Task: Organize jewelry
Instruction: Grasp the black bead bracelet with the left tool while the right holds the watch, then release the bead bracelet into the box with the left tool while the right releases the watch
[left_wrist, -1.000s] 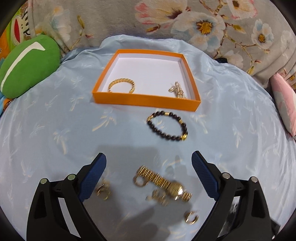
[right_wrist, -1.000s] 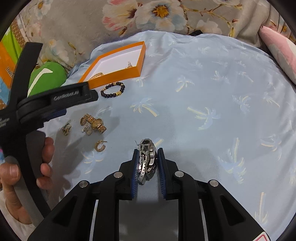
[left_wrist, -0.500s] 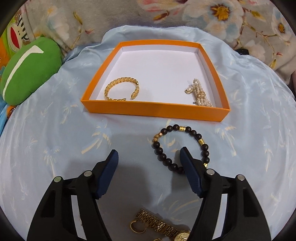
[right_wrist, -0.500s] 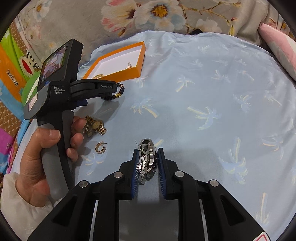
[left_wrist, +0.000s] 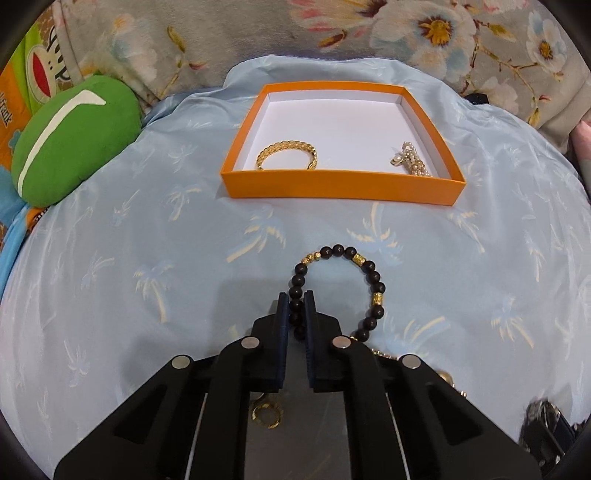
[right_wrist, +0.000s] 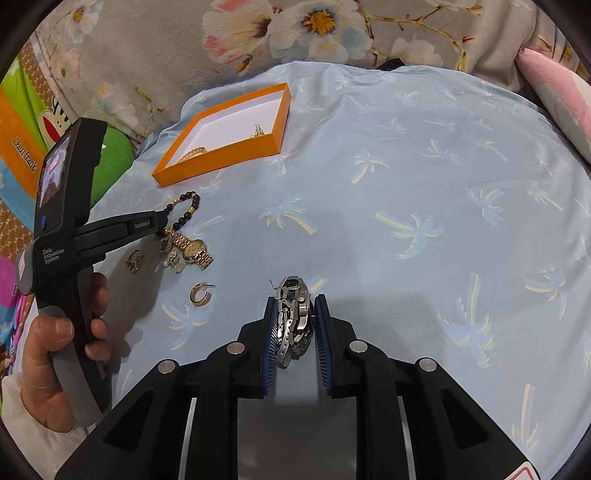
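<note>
My left gripper (left_wrist: 296, 301) is shut on the near-left side of a black bead bracelet (left_wrist: 371, 275) with gold spacers, which lies on the light blue cloth in front of an orange box (left_wrist: 341, 188). The box holds a gold chain bracelet (left_wrist: 288, 153) and a pearl piece (left_wrist: 410, 162). My right gripper (right_wrist: 295, 308) is shut on a silver watch (right_wrist: 293, 317), held over the cloth. From the right wrist view the left gripper (right_wrist: 160, 225) sits at the bead bracelet (right_wrist: 184, 210), with the orange box (right_wrist: 221, 158) behind it.
A gold watch (right_wrist: 190, 249), a gold hoop earring (right_wrist: 201, 293) and small gold pieces (right_wrist: 133, 260) lie on the cloth. A gold ring (left_wrist: 264, 413) lies under my left gripper. A green cushion (left_wrist: 70, 147) sits at the left, floral fabric behind.
My left gripper moved forward from over the gold watch to the bead bracelet and closed on it. The right gripper stayed still, shut on the silver watch.
</note>
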